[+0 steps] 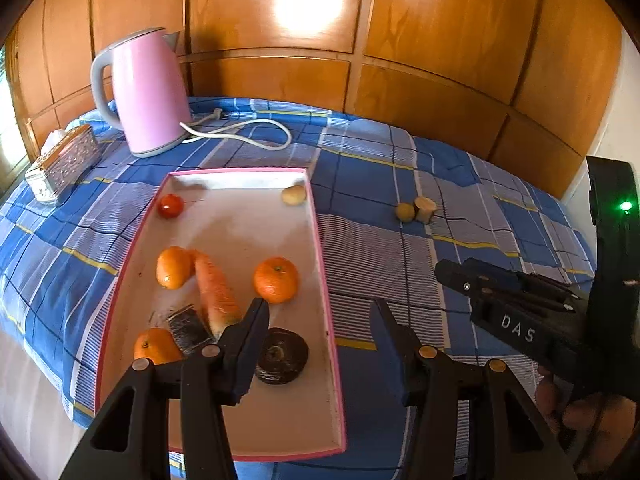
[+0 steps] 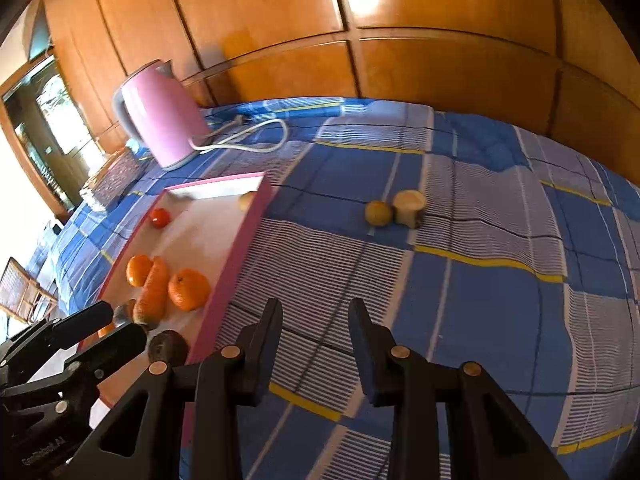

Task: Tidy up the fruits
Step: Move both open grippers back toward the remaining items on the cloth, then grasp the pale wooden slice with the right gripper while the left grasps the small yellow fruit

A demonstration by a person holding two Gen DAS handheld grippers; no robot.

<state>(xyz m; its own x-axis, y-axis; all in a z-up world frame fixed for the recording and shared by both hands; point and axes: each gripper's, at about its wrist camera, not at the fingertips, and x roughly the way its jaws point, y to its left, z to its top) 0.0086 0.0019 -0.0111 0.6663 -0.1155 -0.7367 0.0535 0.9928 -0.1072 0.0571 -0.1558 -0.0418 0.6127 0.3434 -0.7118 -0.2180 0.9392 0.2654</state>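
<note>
A pink-rimmed tray [image 1: 324,264] lies on the blue checked cloth [image 1: 460,240]. It holds three oranges [image 1: 276,279], a carrot [image 1: 214,292], a red tomato [image 1: 170,205], a pale round fruit [image 1: 294,195] and a dark round fruit [image 1: 282,355]. A yellow-green fruit [image 1: 405,212] and a pale stump-shaped piece [image 1: 425,208] lie on the cloth to the right of the tray; they also show in the right wrist view [image 2: 378,213]. My left gripper [image 1: 320,312] is open and empty over the tray's right rim. My right gripper [image 2: 316,314] is open and empty above the cloth.
A pink kettle [image 1: 146,92] with a white cord [image 1: 248,136] stands at the back left. A silver patterned box [image 1: 64,164] sits at the far left. Wooden panels [image 1: 400,32] back the table. The cloth's edge drops off at the front left.
</note>
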